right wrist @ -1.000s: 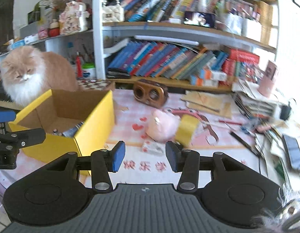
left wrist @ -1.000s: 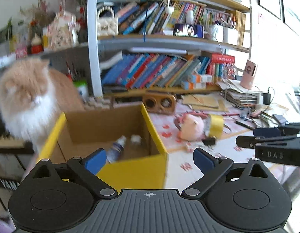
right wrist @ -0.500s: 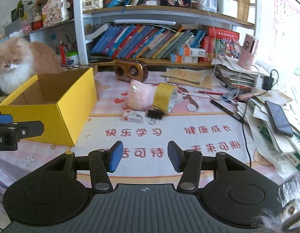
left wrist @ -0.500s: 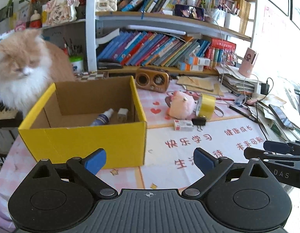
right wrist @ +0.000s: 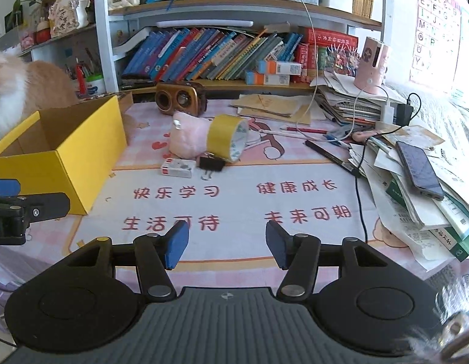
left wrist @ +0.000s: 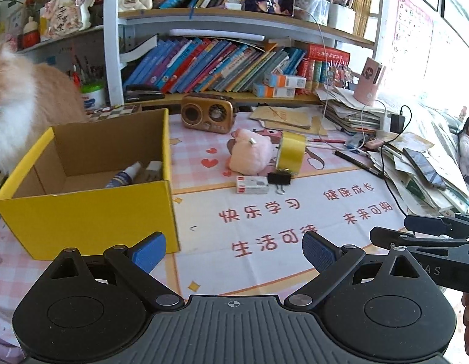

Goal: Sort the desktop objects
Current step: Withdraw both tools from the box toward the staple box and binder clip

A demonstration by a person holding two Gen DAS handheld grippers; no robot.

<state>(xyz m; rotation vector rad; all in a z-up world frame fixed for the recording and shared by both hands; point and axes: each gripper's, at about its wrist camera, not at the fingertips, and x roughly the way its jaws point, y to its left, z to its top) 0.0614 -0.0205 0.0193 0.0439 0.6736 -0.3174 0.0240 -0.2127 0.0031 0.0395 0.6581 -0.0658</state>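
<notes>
yellow cardboard box [left wrist: 88, 212] sits left on the desk mat [left wrist: 264, 242], a spray bottle [left wrist: 125, 176] inside; right of box: fuzzy pink plush [left wrist: 249, 154], tape roll [left wrist: 290, 151], small flat carton [left wrist: 252, 185], black binder clip [left wrist: 279, 178]; mat bare nearer the box's front; left gripper [left wrist: 232, 250] wide apart, empty; right gripper [right wrist: 226, 244] jaws opening, nothing between.

left gripper [left wrist: 233, 248] jaws wide and empty; right gripper [right wrist: 225, 244] jaws opening, empty
</notes>
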